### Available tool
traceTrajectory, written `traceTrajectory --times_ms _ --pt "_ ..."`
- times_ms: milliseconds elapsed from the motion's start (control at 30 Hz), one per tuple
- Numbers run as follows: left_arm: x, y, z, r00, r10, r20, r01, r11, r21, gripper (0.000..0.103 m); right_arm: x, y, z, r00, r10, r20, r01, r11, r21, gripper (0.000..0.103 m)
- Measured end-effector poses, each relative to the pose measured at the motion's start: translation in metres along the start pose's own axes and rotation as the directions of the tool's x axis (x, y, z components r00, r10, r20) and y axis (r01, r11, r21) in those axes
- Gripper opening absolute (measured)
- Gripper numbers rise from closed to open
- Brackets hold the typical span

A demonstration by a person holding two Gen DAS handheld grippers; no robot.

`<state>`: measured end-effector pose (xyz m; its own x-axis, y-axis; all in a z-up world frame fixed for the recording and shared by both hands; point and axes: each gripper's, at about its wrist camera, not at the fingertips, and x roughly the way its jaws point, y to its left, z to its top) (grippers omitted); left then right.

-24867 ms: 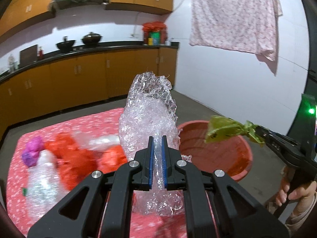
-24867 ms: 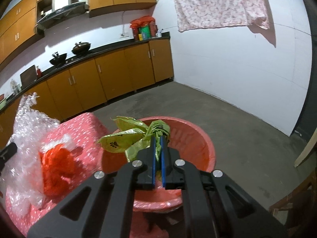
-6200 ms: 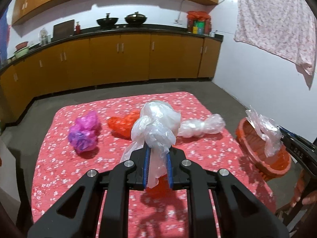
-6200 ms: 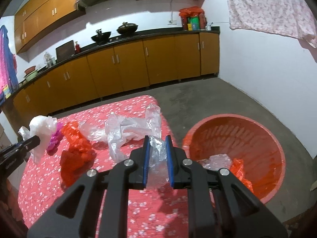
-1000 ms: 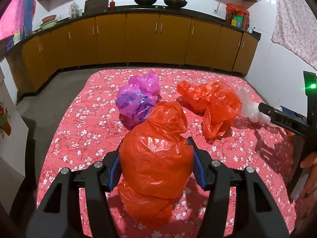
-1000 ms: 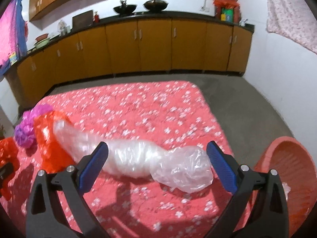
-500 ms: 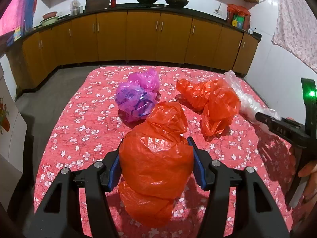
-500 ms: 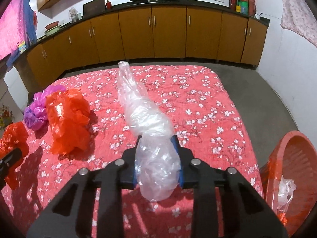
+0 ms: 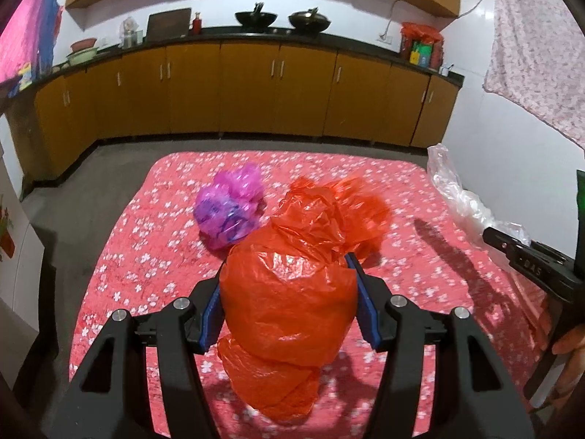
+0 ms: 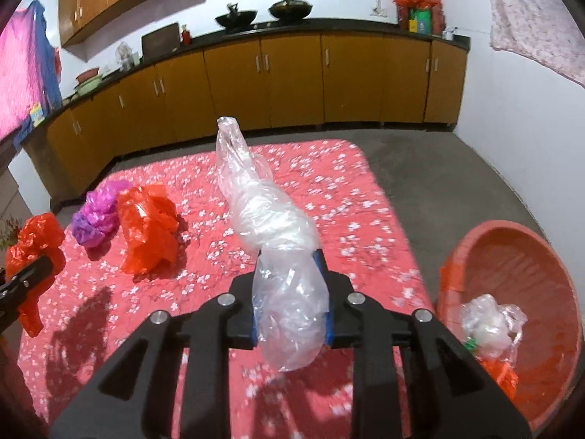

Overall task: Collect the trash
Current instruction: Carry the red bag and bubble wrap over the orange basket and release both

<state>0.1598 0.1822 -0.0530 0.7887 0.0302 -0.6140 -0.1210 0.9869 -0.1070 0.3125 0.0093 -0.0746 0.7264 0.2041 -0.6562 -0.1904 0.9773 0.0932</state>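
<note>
My left gripper (image 9: 289, 305) grips an orange bag (image 9: 289, 307) at the lower centre of its view, above the red flowered cloth (image 9: 146, 256). My right gripper (image 10: 290, 292) is closing on a clear plastic bag (image 10: 270, 241) at centre frame; the red basin (image 10: 541, 256) sits lower right, trash inside.
</note>
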Motion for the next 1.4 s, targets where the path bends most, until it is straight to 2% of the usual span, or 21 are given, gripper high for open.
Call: traceTrajectory --times_ms 333,667,967,1400 --pt "-0.015 -0.037 0.010 0.998 -0.053 0.041 0.050 0.997 0.059 0.058 -0.063 -0.034 -0.013 0.996 -0.040 0.076 0.032 0.994 0.103 0.025" --pt "-0.016 -0.087 0.015 0.991 -0.122 0.048 0.115 0.985 0.127 0.058 -0.096 -0.067 -0.029 0.990 -0.083 0.111 0.061 0.980 0.189 0.025" --pt "-0.008 -0.140 0.014 0.976 -0.216 0.030 0.206 0.958 0.199 0.058 -0.111 -0.113 -0.046 0.982 -0.160 0.101 0.128 0.954 0.272 0.025" --pt "0.004 -0.221 0.011 0.938 -0.346 -0.026 0.339 0.899 0.277 0.057 -0.126 -0.177 -0.067 0.955 -0.288 0.074 0.242 0.898 0.366 0.025"
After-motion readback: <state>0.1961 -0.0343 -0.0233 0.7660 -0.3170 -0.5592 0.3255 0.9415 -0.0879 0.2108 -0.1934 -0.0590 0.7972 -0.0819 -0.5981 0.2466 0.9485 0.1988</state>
